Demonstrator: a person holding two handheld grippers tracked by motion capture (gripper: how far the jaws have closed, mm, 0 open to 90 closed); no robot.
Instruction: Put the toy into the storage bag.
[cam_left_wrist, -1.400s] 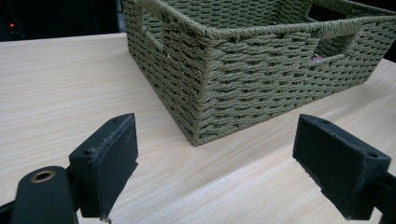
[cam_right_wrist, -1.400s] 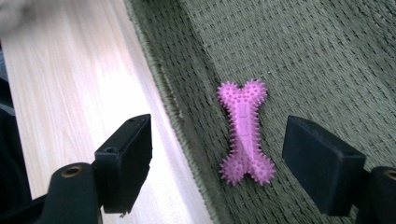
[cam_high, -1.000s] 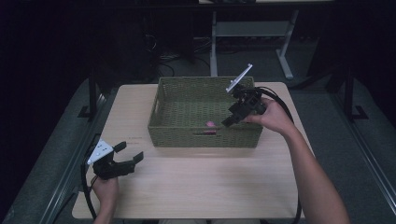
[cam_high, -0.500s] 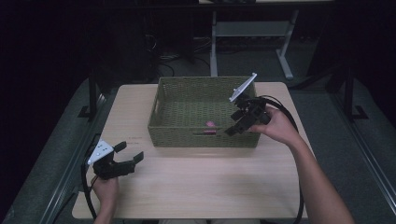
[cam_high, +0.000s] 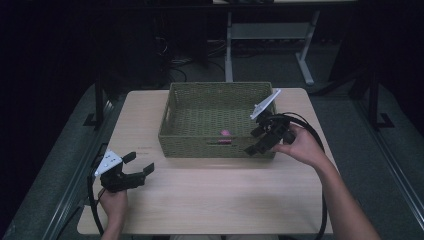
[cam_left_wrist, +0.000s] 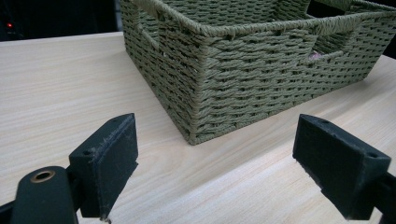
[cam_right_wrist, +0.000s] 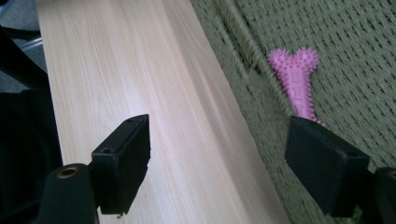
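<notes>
resting inside the green woven basket (cam_high: 217, 102), close against its near wall and a little right of that wall's handle slot, is a pink spiked bone-shaped toy (cam_high: 226, 133). in the right gripper view the toy (cam_right_wrist: 297, 81) lies flat on the basket's woven floor (cam_right_wrist: 364, 56), its knobbed end pointing away from the jaws, its other end hidden behind the right jaw.

the right gripper (cam_high: 256, 141) hangs over the basket's near right corner, tilted down toward the basket's near wall, held by the person's right hand (cam_high: 299, 145) just right of the basket. its jaws stand wide apart with nothing between them; in its own view (cam_right_wrist: 236, 163) one jaw sits over the bare table (cam_right_wrist: 126, 70) in front of the basket and the other over the basket's inside, so the near rim runs between them. it is not touching the toy.

the left gripper (cam_high: 136, 167) sits low at the table (cam_high: 215, 200), well apart from the basket, off its near left corner, in the person's left hand (cam_high: 114, 202). its jaws are also spread wide and empty; its own view (cam_left_wrist: 215, 172) looks at the basket's near left corner (cam_left_wrist: 201, 93) across bare wood. a trace of pink (cam_left_wrist: 316, 56) shows through the basket's handle slot.
</notes>
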